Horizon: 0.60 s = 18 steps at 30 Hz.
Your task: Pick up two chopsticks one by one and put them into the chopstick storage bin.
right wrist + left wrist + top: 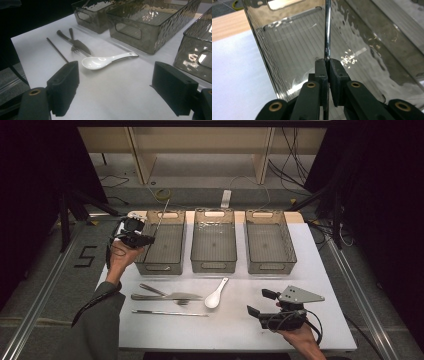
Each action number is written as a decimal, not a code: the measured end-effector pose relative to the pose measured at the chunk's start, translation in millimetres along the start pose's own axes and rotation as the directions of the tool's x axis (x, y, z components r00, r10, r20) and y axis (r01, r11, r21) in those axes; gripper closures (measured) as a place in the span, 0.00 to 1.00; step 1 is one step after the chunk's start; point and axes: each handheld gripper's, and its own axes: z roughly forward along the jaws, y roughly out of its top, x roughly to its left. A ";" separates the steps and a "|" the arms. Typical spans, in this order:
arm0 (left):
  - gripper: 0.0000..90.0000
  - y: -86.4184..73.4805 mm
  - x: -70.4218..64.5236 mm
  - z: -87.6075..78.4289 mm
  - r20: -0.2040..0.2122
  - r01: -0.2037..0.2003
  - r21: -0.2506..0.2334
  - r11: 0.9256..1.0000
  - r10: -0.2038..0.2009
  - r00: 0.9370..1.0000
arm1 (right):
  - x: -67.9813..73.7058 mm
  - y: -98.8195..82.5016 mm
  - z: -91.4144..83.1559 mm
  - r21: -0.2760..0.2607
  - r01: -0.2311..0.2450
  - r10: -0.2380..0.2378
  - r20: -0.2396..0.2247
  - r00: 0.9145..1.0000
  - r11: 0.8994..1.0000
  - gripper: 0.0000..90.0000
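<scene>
The metal chopstick (327, 30) stands upright over the left bin (161, 265), pinched at its lower end by the left gripper (327, 65). Held so low, it could pivot toward twelve o'clock and clip the rim. The right gripper (115, 87) hangs open at five o'clock from the white spoon (215, 294).

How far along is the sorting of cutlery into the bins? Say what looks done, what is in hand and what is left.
Done: nothing can be seen lying in the three bins. In hand: the left gripper is shut on a metal chopstick, holding it over the left bin. Left: the white spoon, knife, fork and second chopstick lie on the table; the right gripper is open.
</scene>
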 end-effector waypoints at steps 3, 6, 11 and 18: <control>0.94 -3.8 1.2 4.1 -0.001 0.007 0.014 1.000 -0.007 1.000 | 0.2 -0.3 0.3 0.001 0.000 0.000 0.000 1.000 1.000 0.25; 0.94 -6.2 2.2 6.6 -0.009 0.021 0.011 1.000 -0.021 1.000 | -0.2 -0.1 0.4 -0.001 0.000 0.000 0.000 1.000 1.000 0.25; 0.88 -7.1 3.1 6.3 -0.021 0.052 -0.002 0.999 -0.052 0.998 | 0.1 -0.1 0.4 -0.001 0.001 -0.001 0.000 1.000 1.000 0.25; 0.64 -7.7 -3.1 -9.9 0.033 0.079 -0.062 0.995 -0.077 0.996 | 0.0 -0.1 -0.3 0.002 -0.001 0.001 0.003 1.000 1.000 0.25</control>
